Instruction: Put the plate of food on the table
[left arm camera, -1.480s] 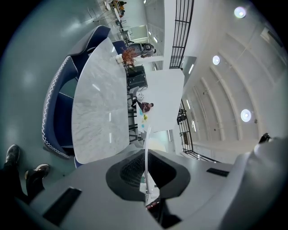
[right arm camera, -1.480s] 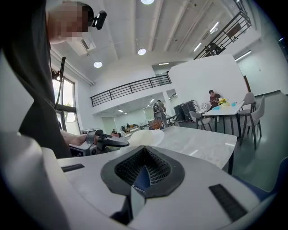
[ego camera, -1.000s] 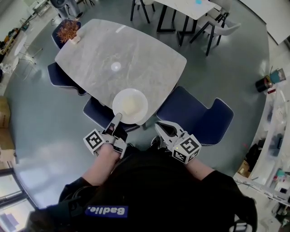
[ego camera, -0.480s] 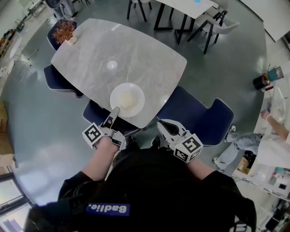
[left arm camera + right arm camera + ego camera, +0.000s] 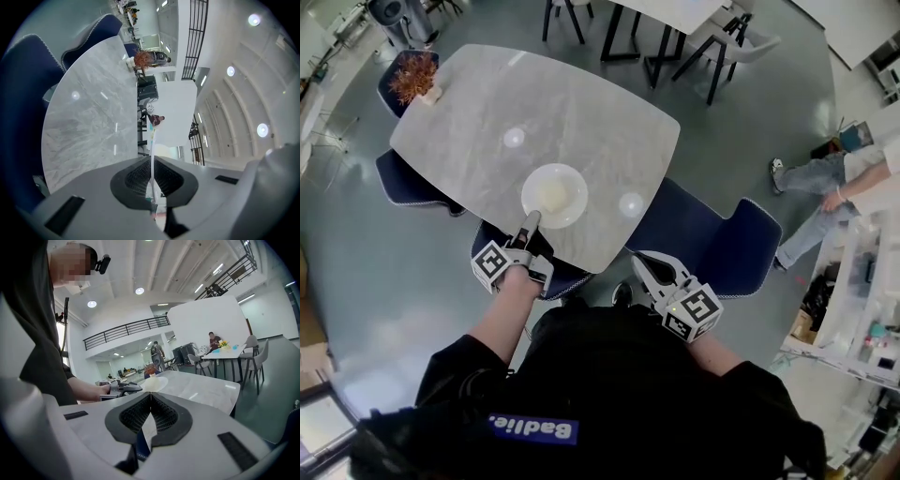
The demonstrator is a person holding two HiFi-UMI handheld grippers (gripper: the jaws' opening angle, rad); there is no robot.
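A white plate of pale food lies over the near part of the grey marble table; whether it rests on the top I cannot tell. My left gripper is shut on the plate's near rim. In the left gripper view the plate rim shows edge-on as a thin white line pinched between the jaws of the left gripper. My right gripper hangs shut and empty above a blue chair, off the table's edge. The right gripper view looks past the right gripper at the plate and the left gripper.
Blue chairs stand round the table: one at the near right, one under the near edge, one at the left. A reddish plant sits on the far left corner. A person stands at the right. Another table stands behind.
My left gripper has carried the plate forward, from the table's near edge to farther in over the top. The right gripper stays shut and low. A person has come into view at the right.
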